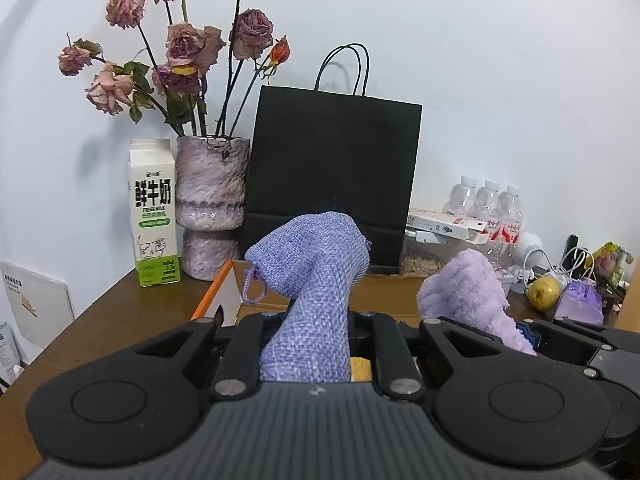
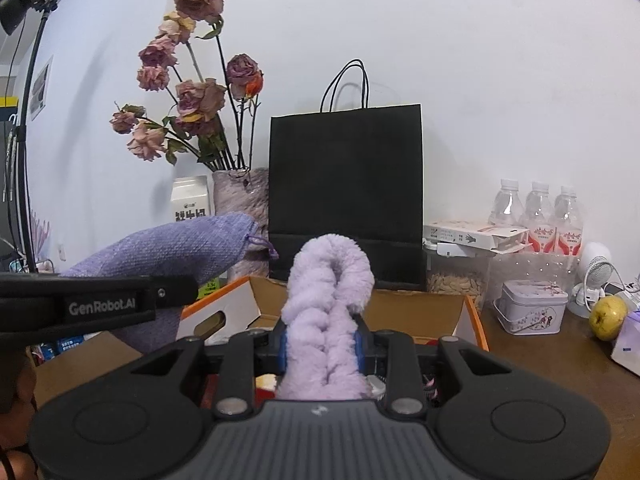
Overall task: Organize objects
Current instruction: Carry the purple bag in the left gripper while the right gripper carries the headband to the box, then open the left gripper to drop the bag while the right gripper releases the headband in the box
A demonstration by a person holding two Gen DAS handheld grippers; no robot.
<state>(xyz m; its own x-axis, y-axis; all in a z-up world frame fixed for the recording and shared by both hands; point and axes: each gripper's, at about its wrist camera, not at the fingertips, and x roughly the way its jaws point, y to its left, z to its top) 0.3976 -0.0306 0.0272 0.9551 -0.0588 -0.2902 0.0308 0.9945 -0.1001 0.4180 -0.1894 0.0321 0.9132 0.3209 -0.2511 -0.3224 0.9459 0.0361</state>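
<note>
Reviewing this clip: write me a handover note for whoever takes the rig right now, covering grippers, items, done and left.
Left gripper: shut on the purple woven pouch, held up off the table.
Right gripper: shut on the lilac fluffy cloth, also lifted.
Both hang over the open cardboard box, in front of the black paper bag.
Done: both soft items picked up.
Left: set them down where they belong; the box already holds things, its contents mostly hidden. Apple, tin and bottles sit untouched on the table's right.
</note>
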